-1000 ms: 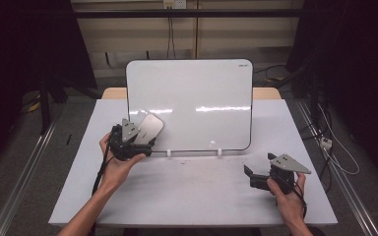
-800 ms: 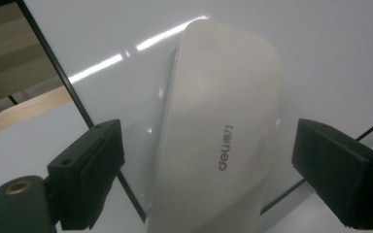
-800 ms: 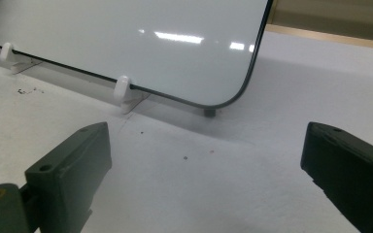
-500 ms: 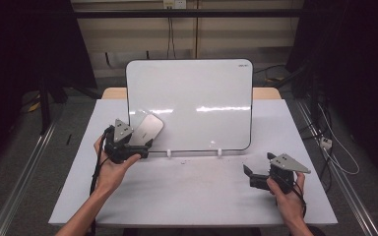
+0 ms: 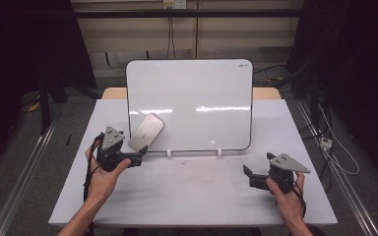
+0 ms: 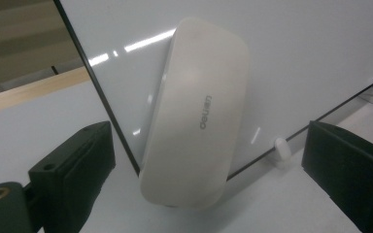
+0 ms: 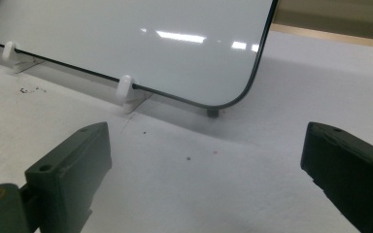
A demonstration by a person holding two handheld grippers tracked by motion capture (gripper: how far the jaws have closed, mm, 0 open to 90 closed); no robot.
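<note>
The whiteboard stands upright at the middle of the table, toward its far edge. The eraser sits tilted on the board's lower left corner. The left gripper is just before that corner, on the table. The right gripper is before the board's lower right corner, well apart from it.

The white eraser on the whiteboard bears a grey embossed word, apparently "deuren"; the whiteboard's top-right corner logo is illegible.
</note>
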